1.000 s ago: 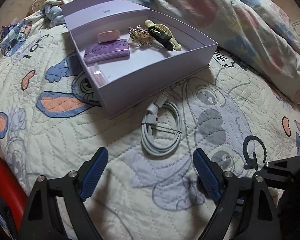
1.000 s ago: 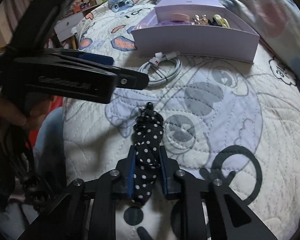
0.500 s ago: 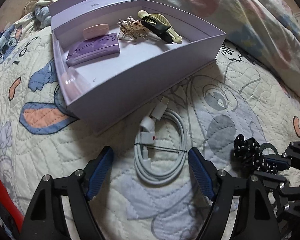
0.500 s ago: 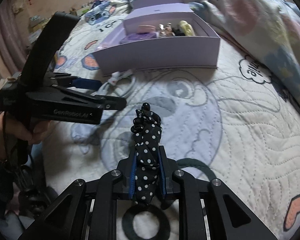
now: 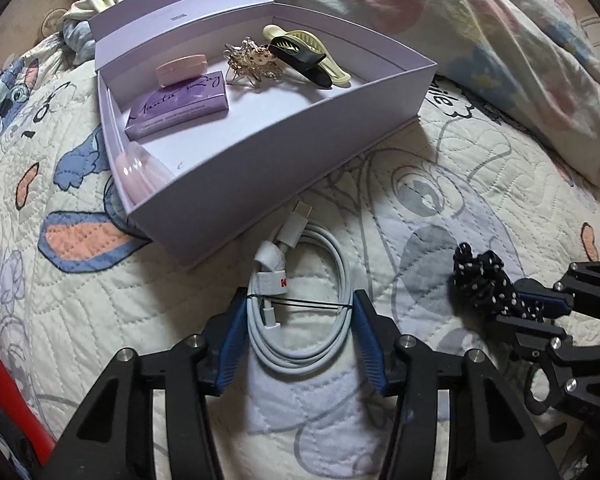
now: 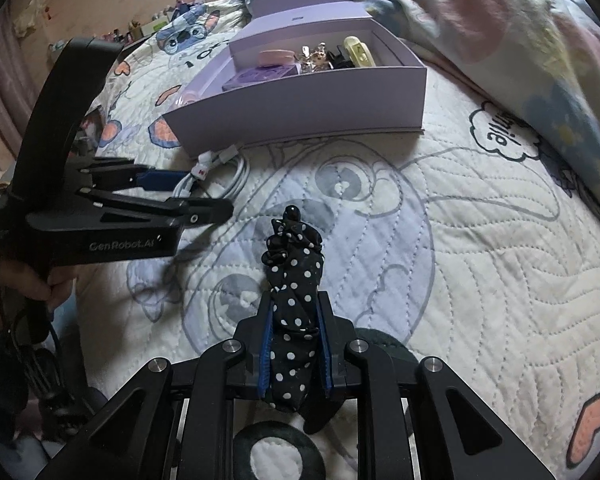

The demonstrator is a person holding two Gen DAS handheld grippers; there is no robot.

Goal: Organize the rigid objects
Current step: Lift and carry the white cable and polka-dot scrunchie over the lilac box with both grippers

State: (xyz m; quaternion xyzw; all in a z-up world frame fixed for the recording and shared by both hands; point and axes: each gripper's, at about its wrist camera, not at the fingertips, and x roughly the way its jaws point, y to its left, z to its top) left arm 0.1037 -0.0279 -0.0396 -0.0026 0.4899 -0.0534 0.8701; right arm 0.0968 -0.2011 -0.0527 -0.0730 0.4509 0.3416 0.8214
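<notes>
The left gripper [image 5: 298, 322] closes its jaws around a coiled white cable [image 5: 300, 304] lying on the quilt [image 5: 480, 184] just beside the lilac box [image 5: 284, 152] — presumably its destination. The right gripper [image 6: 294, 354] pinches a polka-dot scrunchie [image 6: 294, 280], clear of the bed. Only the left view shows the box's contents plainly.

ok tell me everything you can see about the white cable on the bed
The white cable is a smooth, plastic-looking charging lead wound into a flat oval coil, bound by a white strap with a red mark and a thin black band across it. One plug end points toward the lilac box just beyond it. It lies flat on the quilt. The left gripper straddles the coil, jaws closing, blue pads at its two sides.
</notes>
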